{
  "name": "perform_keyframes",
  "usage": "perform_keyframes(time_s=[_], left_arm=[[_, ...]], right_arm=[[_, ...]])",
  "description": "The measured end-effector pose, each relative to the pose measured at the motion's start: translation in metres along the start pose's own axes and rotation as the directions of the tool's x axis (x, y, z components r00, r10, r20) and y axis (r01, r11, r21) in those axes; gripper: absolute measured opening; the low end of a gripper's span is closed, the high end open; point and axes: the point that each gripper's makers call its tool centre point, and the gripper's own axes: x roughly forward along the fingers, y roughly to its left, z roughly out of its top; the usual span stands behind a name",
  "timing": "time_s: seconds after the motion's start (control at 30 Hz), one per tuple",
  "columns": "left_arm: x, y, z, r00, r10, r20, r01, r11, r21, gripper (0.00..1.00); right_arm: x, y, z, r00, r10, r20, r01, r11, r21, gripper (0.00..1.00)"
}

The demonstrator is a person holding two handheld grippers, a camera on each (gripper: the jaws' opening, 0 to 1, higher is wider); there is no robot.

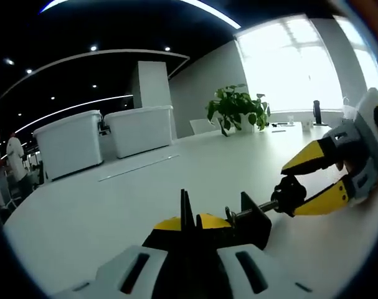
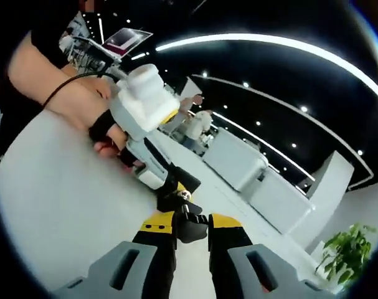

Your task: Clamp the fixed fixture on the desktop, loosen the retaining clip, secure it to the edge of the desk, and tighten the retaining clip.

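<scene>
Left gripper view, two white bins (image 1: 104, 140), lidded

Left claw (image 1: 198, 219) clamped on black fixture (image 1: 254, 219), right claw (image 1: 313, 180) around its knob (image 1: 289, 195).

Open-plan office: long white worktop (image 1: 145, 187), potted plant (image 1: 237, 109), bright window (image 1: 288, 62), ceiling light strips (image 2: 269, 42), white storage bins (image 1: 70, 142).

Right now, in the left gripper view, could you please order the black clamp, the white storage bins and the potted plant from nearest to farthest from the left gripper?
1. Black clamp, held between its jaws.
2. White storage bins, mid-left across the table.
3. Potted plant, far end by the window.
</scene>
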Motion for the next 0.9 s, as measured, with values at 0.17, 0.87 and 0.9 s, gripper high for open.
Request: perform_keyframes(time_s=[0.17,0.87,0.9], left_arm=[[0.0,0.0,0.0,1.0,0.002,0.0,-0.002,1.0,-0.001,0.07],[-0.001,0.001,-0.001,1.0,0.004,-0.001,-0.004,1.0,0.0,0.06],[-0.001,0.001,-0.001,1.0,0.004,-0.001,-0.004,1.0,0.0,0.06]], right_arm=[[-0.001,0.006,0.003,0.999,-0.029,-0.015,0.025,0.979,-0.204,0.19],[-0.006,-0.011,0.009,0.994,0.049,0.101,-0.09,0.885,0.457,0.31],[-0.006,-0.015,0.003,0.994,0.05,0.093,-0.091,0.847,0.524,0.31]])
